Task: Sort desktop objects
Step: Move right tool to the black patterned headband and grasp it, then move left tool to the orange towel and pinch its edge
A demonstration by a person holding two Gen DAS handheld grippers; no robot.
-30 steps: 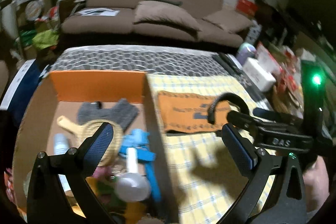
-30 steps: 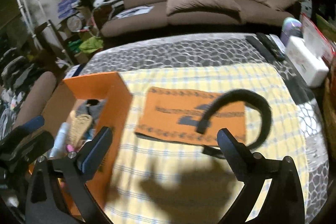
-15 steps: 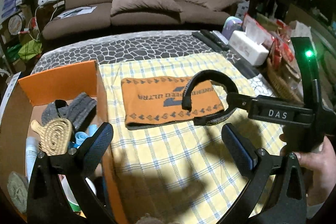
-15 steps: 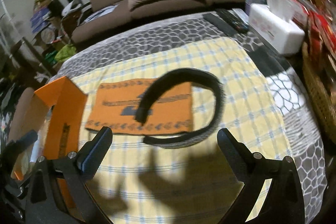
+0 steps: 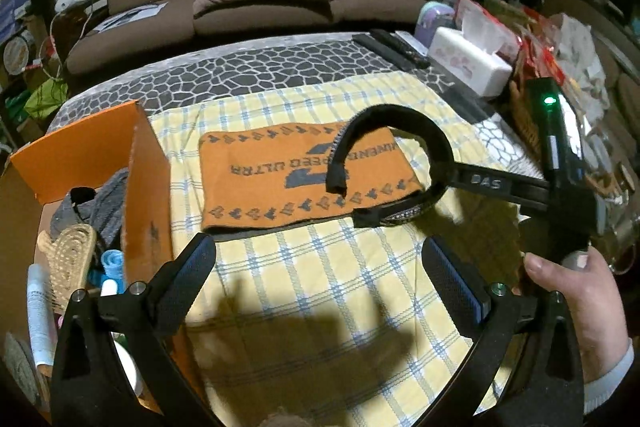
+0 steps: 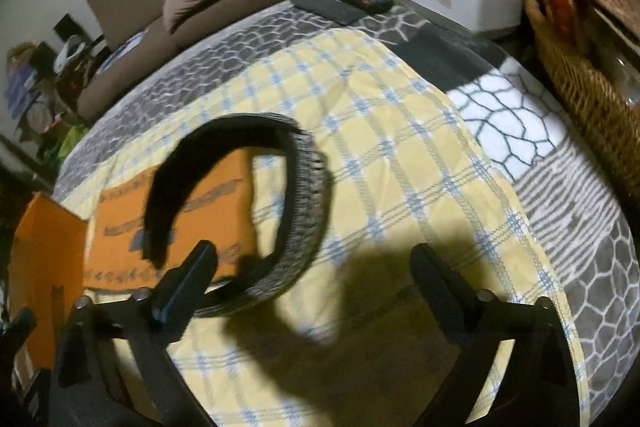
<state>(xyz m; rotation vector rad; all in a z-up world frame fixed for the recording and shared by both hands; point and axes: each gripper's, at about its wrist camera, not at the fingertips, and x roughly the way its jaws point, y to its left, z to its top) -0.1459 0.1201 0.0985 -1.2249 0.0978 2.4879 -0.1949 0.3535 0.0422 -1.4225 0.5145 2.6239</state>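
While the right gripper [image 6: 308, 275] narrows its wide, empty jaws around the curved black fabric headband [image 6: 296, 203] lying mid-cloth, partly over the folded orange knit towel [image 5: 296, 179], we judge the towel could snag; the left gripper [image 5: 320, 267] stands open, empty

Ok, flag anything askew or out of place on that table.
The black headband lies half on the orange cloth, half on the checked cloth, one end curling upward. The right gripper is closing beside it, nothing between its fingers. Nothing is spilled or damaged.

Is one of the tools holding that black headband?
No. The right tool is closing around the black headband, pads not on it yet. The left tool is empty.
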